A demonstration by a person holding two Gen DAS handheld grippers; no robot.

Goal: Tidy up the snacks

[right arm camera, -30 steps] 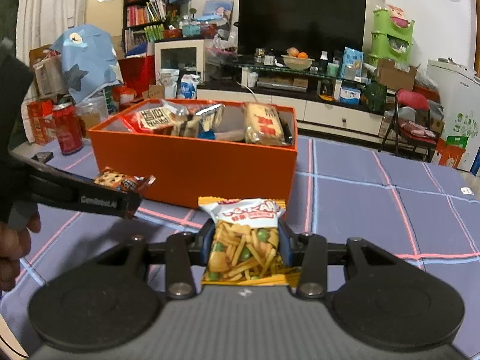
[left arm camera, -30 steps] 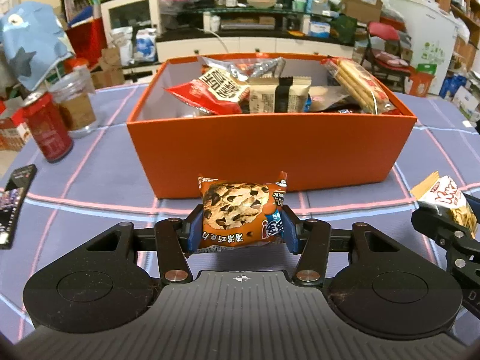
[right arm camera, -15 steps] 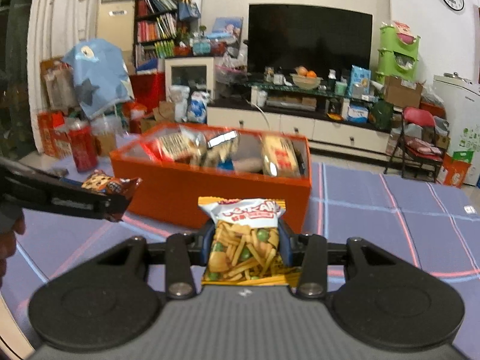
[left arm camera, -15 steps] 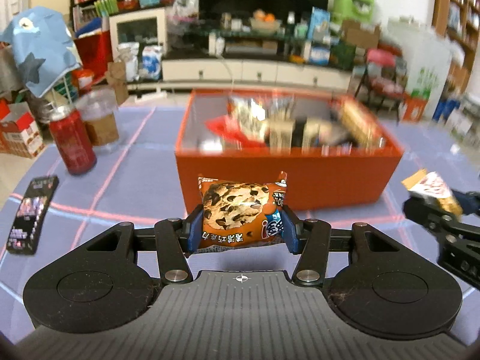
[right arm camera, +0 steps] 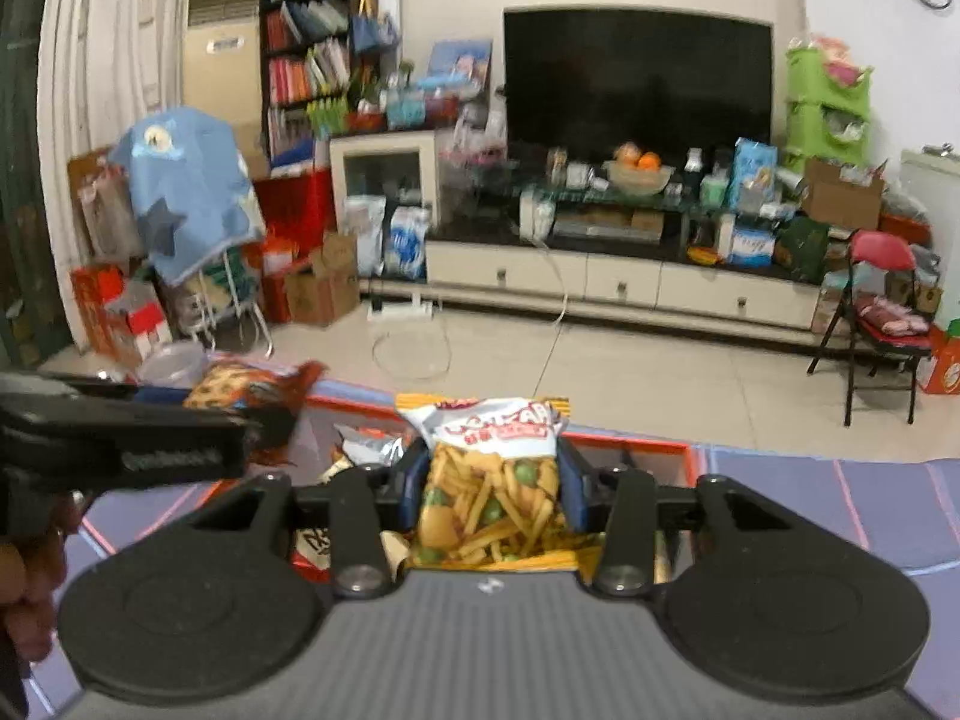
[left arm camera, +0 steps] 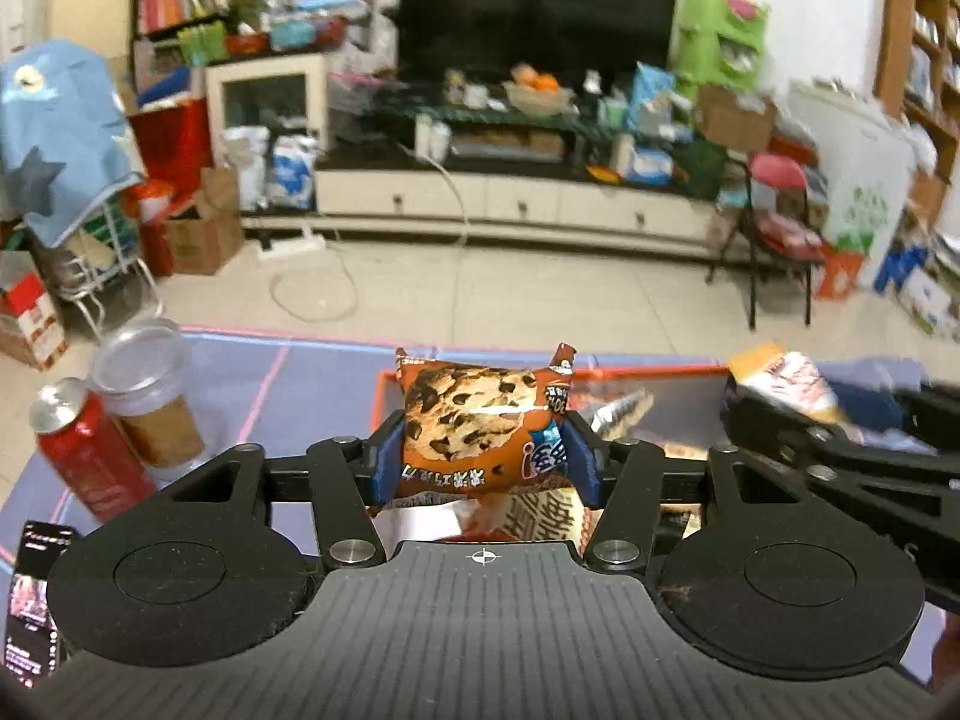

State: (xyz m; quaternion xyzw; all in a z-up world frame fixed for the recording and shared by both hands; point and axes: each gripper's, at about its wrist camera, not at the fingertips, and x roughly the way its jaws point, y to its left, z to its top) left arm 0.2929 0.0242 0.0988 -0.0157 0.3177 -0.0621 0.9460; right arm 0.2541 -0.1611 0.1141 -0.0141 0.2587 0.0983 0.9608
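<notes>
- Orange cardboard, the snack box (left arm camera: 630, 373), lies directly beneath and just ahead of both grippers; only its far rim and some of the packets already inside show past the fingers.
- Left gripper (left arm camera: 483, 456): the cookie packet (left arm camera: 474, 426) sits upright between its blue pads, which touch the packet's sides. The jaws are opening, so the hold is loosening, though the packet has not yet slipped.
- Right gripper (right arm camera: 489, 483): the pea-and-stick snack bag (right arm camera: 489, 480) stands between its pads, top edge pointing away from the camera. These jaws are opening too, with the bag between them.
- Each tool shows in the other's view: the right one at the left tool's right side, the left one at the right tool's left side, near each other over the box.
- Step in hand, as I judge it: dropping both packets into the box at once.
- Next move calls for widening the jaws until each packet falls free, then lifting clear without dragging a wrapper along. The box looks fairly full, so a packet could perch on others.
- Beside the left tool, to its left, stand a red can (left arm camera: 84, 456) and a lidded cup (left arm camera: 150, 396), well apart from the drop.
</notes>
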